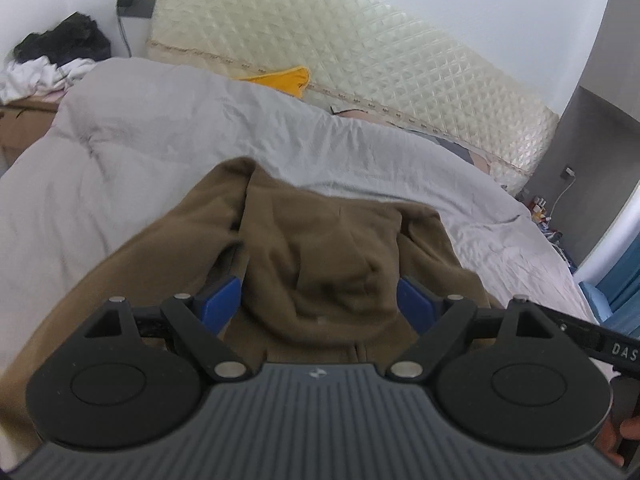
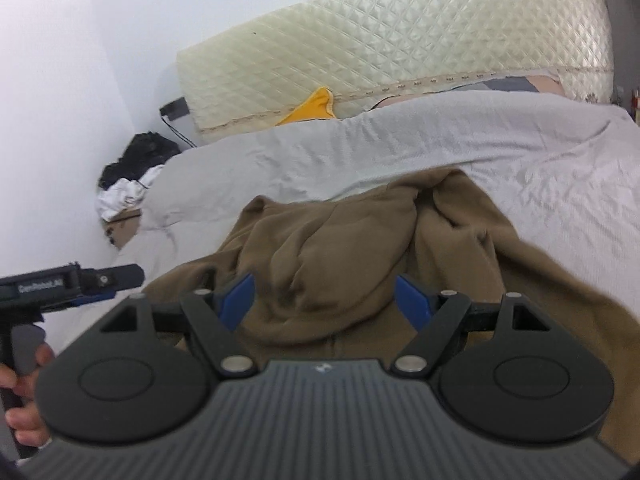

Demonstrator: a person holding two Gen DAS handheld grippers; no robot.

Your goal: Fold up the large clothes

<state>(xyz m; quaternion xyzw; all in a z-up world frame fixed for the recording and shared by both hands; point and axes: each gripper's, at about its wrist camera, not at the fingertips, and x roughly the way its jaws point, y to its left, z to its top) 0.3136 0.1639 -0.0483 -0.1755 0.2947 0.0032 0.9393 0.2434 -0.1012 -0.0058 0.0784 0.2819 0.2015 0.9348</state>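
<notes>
Now the brown hooded garment (image 1: 320,256) lies spread on the grey bedcover (image 1: 160,140), its hood bunched up in the middle, nearer the foot of the bed than the quilted headboard (image 1: 360,48). Both tools hang above it with nothing held: the left tool (image 1: 320,300) has its blue fingers (image 1: 222,300) wide apart, and the right tool (image 2: 326,300) is the same. I judge that the folding is only at its beginning. Next, each tool should probably come down to one edge or sleeve of the garment and close on the cloth, without catching the bedcover below.
</notes>
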